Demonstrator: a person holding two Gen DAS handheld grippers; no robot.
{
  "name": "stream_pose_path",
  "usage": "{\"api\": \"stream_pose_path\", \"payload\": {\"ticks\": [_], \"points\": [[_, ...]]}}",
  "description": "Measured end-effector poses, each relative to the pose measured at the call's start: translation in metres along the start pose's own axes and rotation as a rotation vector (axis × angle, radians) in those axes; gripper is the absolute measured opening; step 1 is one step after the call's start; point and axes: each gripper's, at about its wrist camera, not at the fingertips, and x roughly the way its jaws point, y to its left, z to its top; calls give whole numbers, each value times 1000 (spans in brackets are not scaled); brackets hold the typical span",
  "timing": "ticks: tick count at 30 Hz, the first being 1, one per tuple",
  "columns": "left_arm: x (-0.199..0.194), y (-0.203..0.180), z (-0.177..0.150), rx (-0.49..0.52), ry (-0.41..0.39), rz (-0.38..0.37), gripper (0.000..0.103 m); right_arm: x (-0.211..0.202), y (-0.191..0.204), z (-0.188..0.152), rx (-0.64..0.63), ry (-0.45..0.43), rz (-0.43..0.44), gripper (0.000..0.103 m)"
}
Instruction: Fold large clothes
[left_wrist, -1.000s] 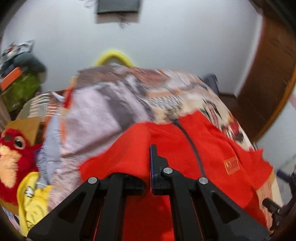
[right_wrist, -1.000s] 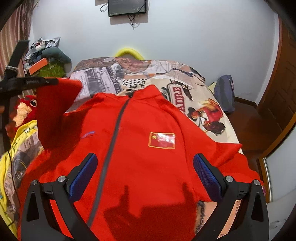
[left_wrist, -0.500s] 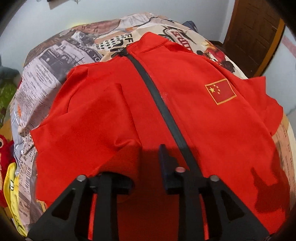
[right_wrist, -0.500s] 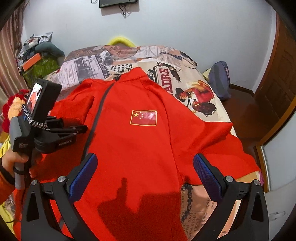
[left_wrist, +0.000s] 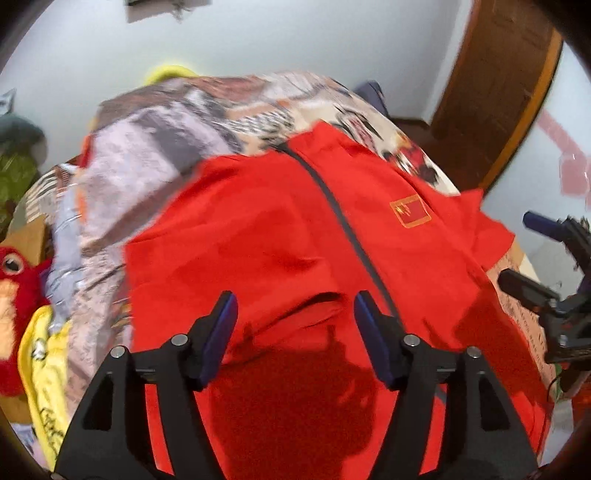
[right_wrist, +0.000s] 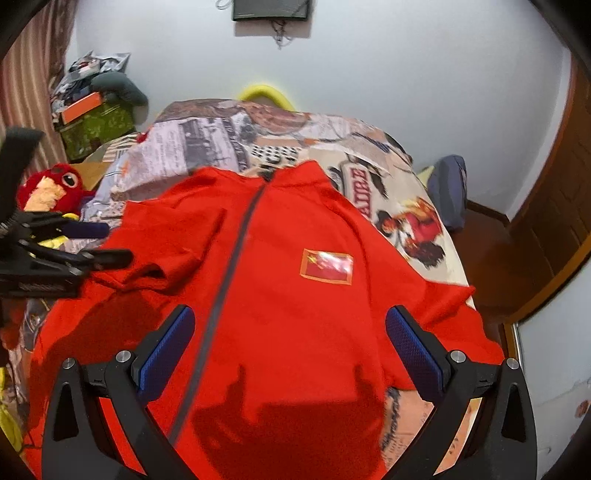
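White walls and a brown wooden door (right_wrist: 554, 221) close off a small bedroom, and most of it is taken up by the bed (right_wrist: 207, 147), spread with a newspaper-print cover. Lying flat across that bed, front up and collar toward the far wall, is the red jacket (right_wrist: 295, 295), its dark zipper (right_wrist: 229, 266) running down the middle and a small flag patch (right_wrist: 326, 266) on the chest to the right of the zipper. To the left of the zipper a sleeve is already laid in over the chest, leaving a soft raised ridge; to the right, the other sleeve still spreads out toward the bed's edge. It looks like light, limp knit that will sag and crease freely, so it is best pinched at a cuff, hem corner or shoulder seam rather than mid-panel. Beside the bed, left of the jacket, sit a red plush toy (right_wrist: 51, 188) and some yellow cloth (left_wrist: 44, 369). Above the near hem, the left gripper (left_wrist: 291, 325) has its jaws opening with nothing between them, only fabric lying below. The right gripper (right_wrist: 290, 343) hangs with jaws spread wide and empty.
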Motion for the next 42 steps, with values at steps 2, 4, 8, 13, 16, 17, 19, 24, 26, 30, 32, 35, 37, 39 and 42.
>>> {"api": "stream_pose_path", "payload": {"ticks": [2,4,8,13,16,17,19,24,26,30,32,35,37,39,42], "points": [[-16,24,-4,-31,-28,37,68,3,15,8,-22,-6,16,103],[-27,48,-10,-57,-47,90,70,7,32,16,-43,-9,43,103],[-36,99,-26,-130,-43,184,70,25,71,30,-97,10,106,103],[-34,151,-57,-212,6,228,70,60,128,43,-202,55,162,102],[-29,167,-72,-225,32,242,70,82,162,45,-252,92,182,101],[-26,172,-78,-226,39,250,70,86,172,45,-260,103,195,101],[-21,176,-84,-229,46,253,70,97,190,44,-280,115,227,100],[-11,190,-99,-241,69,251,70,128,240,37,-382,170,275,86],[-9,194,-103,-240,78,261,70,139,254,32,-423,217,311,77],[-8,199,-112,-241,95,246,70,162,273,30,-460,299,355,54],[-6,199,-117,-241,104,249,70,170,275,32,-439,312,356,54],[-1,198,-121,-243,118,243,70,178,275,36,-398,323,380,38],[4,194,-121,-233,125,255,73,179,273,39,-361,327,413,22],[9,189,-120,-219,129,263,78,176,269,41,-333,313,441,17],[16,177,-116,-177,127,282,79,166,260,43,-289,280,471,13]]}}
